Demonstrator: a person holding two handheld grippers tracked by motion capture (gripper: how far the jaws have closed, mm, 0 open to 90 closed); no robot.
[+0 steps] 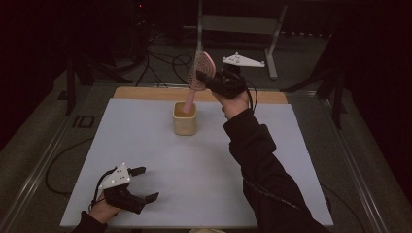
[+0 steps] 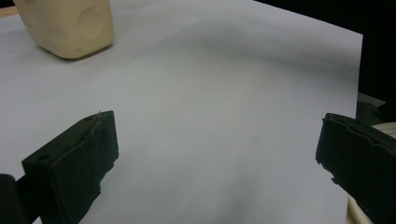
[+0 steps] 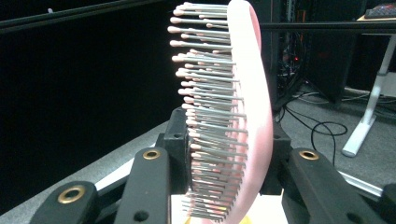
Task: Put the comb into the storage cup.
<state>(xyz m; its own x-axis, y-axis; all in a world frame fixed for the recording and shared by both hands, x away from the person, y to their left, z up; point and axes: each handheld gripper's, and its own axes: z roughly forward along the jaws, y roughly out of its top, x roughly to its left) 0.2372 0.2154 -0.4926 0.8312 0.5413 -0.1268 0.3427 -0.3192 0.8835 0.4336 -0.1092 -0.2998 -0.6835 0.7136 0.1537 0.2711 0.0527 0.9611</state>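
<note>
One pink hairbrush (image 1: 200, 73), one beige cup (image 1: 185, 119), two hand-held grippers (image 1: 127, 187) (image 1: 210, 79)

High view overlooks whole table (image 1: 160, 145); left gripper view, low, shares cup (image 2: 70, 25); right faces room.

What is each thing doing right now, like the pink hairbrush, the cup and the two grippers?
hairbrush: upright and tilted, handle end down in the cup, head clamped in the right gripper.
cup: standing upright on the white sheet, open top, brush handle inside.
right gripper: shut on the hairbrush head.
left gripper: open, holding nothing, low over the near corner of the sheet.
white sheet: lying flat on the table.
</note>
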